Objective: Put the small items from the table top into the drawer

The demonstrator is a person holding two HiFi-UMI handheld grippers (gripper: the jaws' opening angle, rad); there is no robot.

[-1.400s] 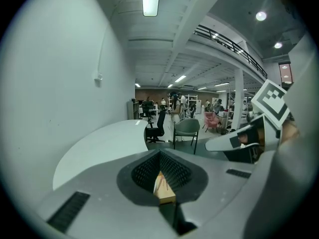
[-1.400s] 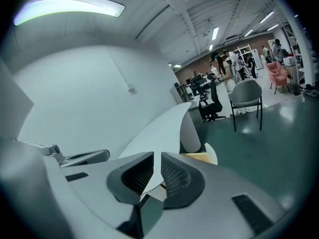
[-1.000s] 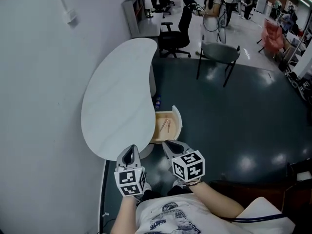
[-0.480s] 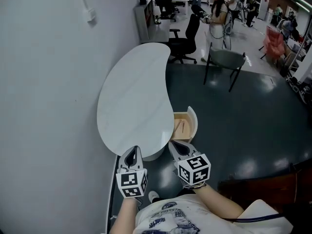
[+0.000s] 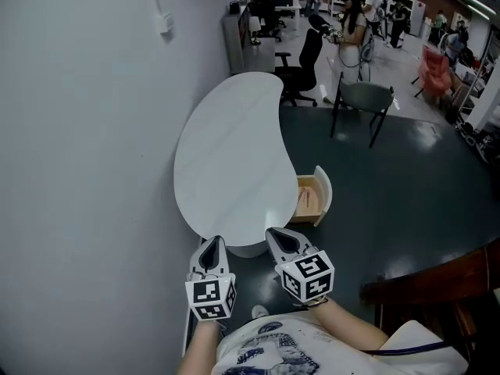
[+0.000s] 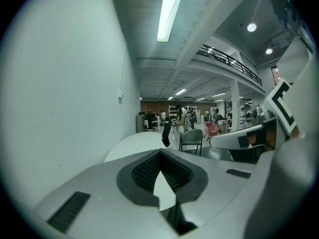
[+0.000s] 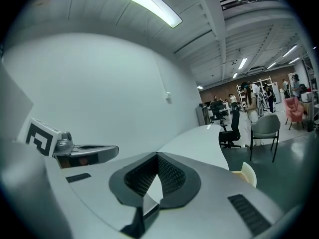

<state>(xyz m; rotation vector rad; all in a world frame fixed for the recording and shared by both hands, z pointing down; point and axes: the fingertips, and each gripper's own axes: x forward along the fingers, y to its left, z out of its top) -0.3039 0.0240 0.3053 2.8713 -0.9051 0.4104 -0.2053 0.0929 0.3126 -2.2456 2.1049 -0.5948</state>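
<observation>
Drawer (image 5: 323, 195): one, beside one table (image 5: 234, 155)

I get even, cool overhead light on all 3 feeds, bright enough to read. In the left gripper view a long white fluorescent ceiling strip (image 6: 169, 11) clips to pure white, and 2 small round ceiling spot lamps (image 6: 251, 28) flare near it. The right gripper view has a second fluorescent strip (image 7: 139, 4), also clipped. In the head view the glossy dark grey-green floor (image 5: 391, 201) throws back pale glare patches. The white kidney-shaped table top (image 5: 234, 155) and the plain white wall (image 5: 78, 131) carry hardly any shadow. Both gripper views are round fisheye pictures with black corners and lines bent toward the rim. The head view bows straight edges too. Far background detail is small and soft.
</observation>
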